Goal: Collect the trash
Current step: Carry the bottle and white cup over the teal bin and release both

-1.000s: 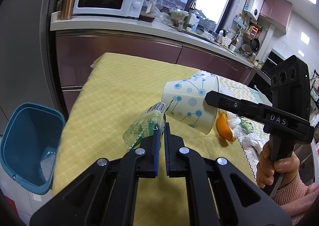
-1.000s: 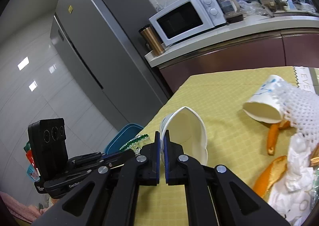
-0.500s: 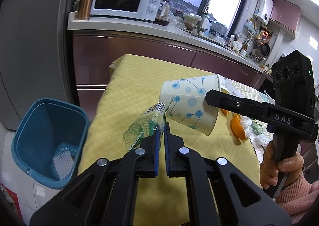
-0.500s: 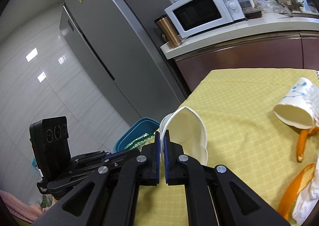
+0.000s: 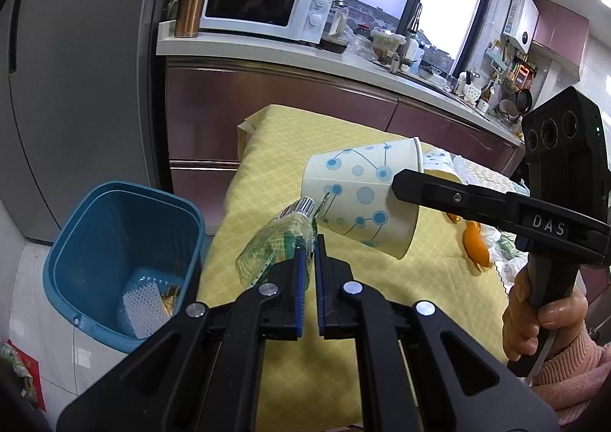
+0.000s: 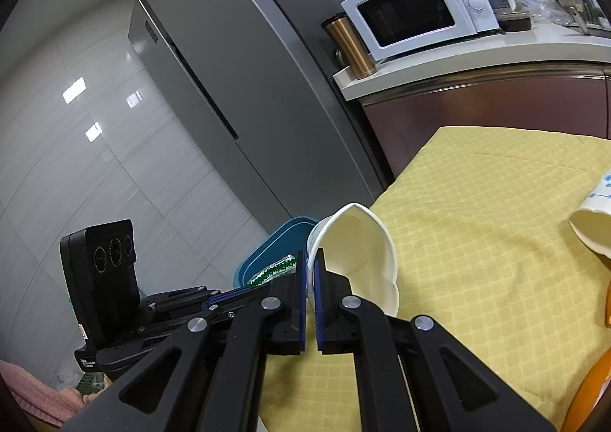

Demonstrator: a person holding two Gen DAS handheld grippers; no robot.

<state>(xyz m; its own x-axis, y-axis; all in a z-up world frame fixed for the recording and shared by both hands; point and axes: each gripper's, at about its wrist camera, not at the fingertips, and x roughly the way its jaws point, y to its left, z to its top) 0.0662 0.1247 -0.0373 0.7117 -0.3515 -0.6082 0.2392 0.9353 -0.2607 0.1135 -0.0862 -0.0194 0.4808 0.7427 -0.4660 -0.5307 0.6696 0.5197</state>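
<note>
Left tongs (image 5: 309,241) pitched downward, clamped on a crumpled green wrapper (image 5: 277,241), held above the bench's (image 5: 282,153) left edge. Right tongs (image 6: 310,264) pinch the rim of a dotted paper cup (image 5: 362,199), tilted on its side in the air, just right of the wrapper. Blue bin (image 5: 114,260) stands open on the floor, left of the bench, near

A green wrapper (image 5: 273,247) is pinched in the left tongs (image 5: 310,260), right of the blue bin (image 5: 126,260); a dotted cup (image 5: 362,195) is clamped by the right tongs (image 5: 401,180).
</note>
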